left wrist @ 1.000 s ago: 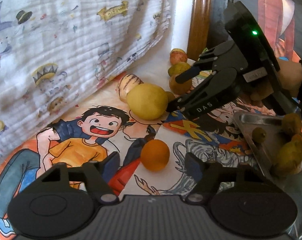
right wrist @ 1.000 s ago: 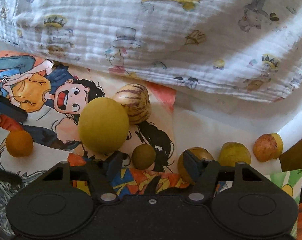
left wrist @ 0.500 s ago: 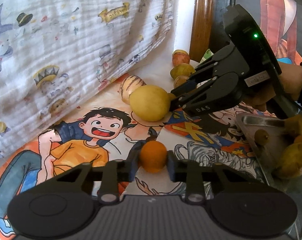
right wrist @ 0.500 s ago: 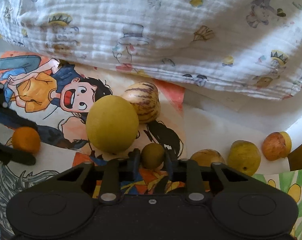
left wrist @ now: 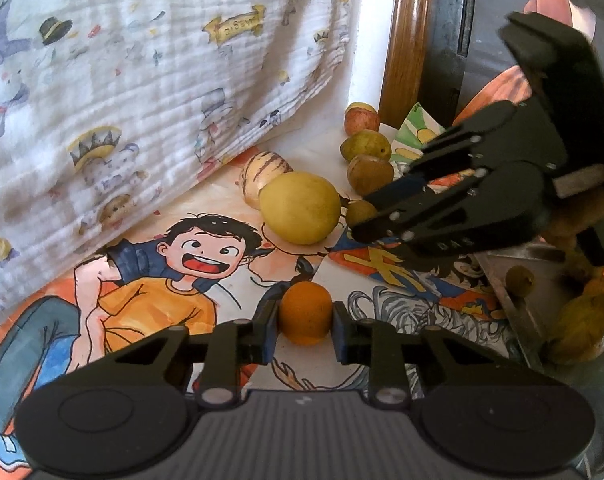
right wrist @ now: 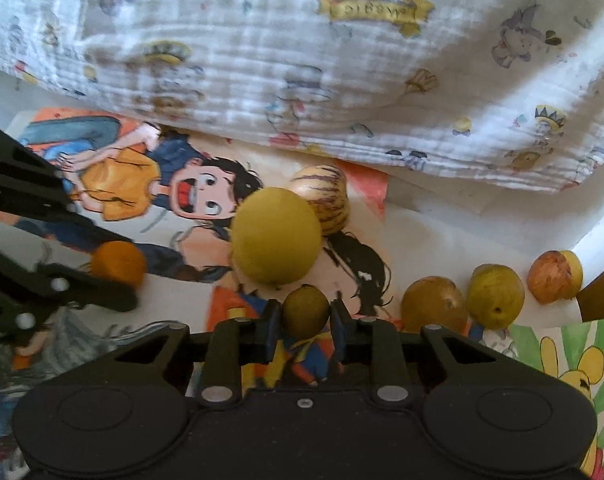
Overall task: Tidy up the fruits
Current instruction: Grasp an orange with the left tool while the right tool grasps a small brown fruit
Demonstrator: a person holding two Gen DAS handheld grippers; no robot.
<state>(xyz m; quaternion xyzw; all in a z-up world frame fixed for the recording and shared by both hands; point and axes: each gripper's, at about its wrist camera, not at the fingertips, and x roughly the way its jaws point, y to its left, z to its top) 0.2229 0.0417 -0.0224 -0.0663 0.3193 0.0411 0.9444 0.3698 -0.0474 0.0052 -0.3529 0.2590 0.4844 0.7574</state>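
Our left gripper (left wrist: pixel 306 318) has closed on the small orange fruit (left wrist: pixel 305 311), open a second ago; our right gripper (right wrist: pixel 305 318) likewise now pinches the little green fruit (right wrist: pixel 305 309). Both sit on the cartoon mat (left wrist: pixel 149 280). We judge both ready to carry to the metal tray (left wrist: pixel 514 308).

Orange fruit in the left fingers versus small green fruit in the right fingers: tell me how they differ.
The orange fruit is bright orange; the small green fruit is dull olive green. The orange fruit looks the bigger of the two, filling more of the gap between the fingers. The orange fruit lies out on the comic poster alone; the small green fruit sits right by the big yellow fruit. Both are roundish and clamped, one by the left gripper, one by the right gripper.
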